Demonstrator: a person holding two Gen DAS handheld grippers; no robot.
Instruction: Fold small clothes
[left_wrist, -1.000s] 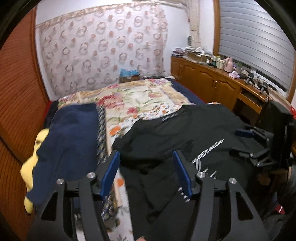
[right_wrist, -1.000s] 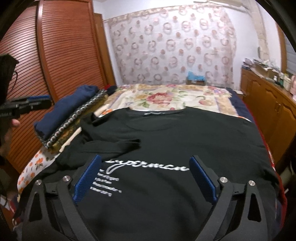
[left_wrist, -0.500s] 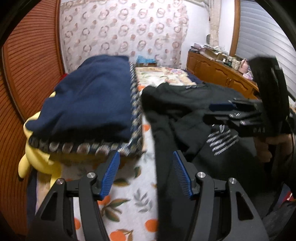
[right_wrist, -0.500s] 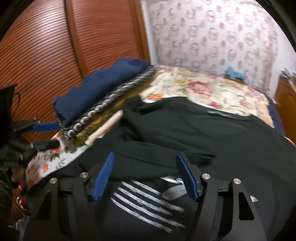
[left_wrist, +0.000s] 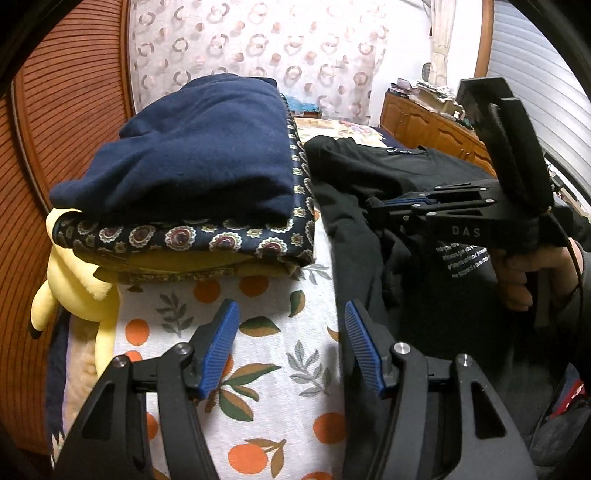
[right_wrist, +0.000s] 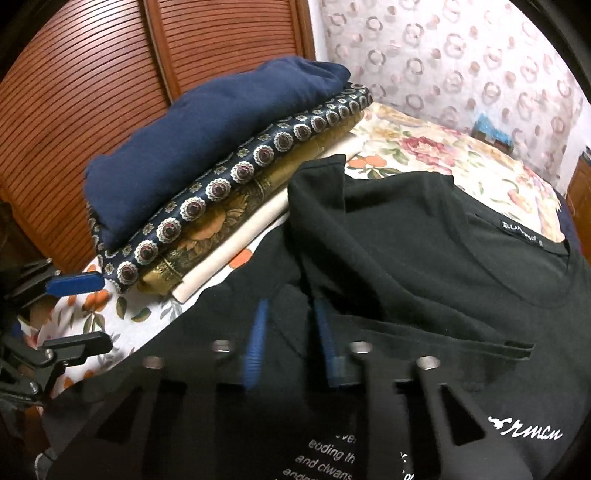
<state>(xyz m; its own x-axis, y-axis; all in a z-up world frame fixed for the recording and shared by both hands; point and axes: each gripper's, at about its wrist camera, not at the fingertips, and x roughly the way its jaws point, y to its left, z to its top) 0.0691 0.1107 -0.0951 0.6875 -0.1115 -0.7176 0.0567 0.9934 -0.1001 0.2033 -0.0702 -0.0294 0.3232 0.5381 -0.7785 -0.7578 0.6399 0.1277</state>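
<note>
Wooden slatted doors (right_wrist: 92, 92) and a ring-patterned curtain (left_wrist: 258, 48) are framing a bed (left_wrist: 258, 369) spread with an orange-and-leaf print sheet, where a black T-shirt (right_wrist: 424, 240) is lying across the right side, its left sleeve already folded inward over the chest. Just beside it a stack of folded clothes (left_wrist: 184, 184) is sitting, topped by a navy garment, with a yellow plush toy (left_wrist: 74, 288) poking out at the stack's far side. The right gripper (right_wrist: 290, 332) is pressing into the shirt near that folded sleeve, and its fingers (right_wrist: 256, 332) have just been closing, with a ridge of black fabric pinched between them. The left gripper (left_wrist: 291, 347) is hovering over the shirt's near left edge, its fingers (left_wrist: 221, 347) spread and holding nothing. The risk lies in the right grip: the blurred view is not showing how many layers it is catching, so a lift may drag only the top layer and undo the sleeve fold. The left gripper is also working close to the folded stack, and a wide sweep could be knocking it askew.
</note>
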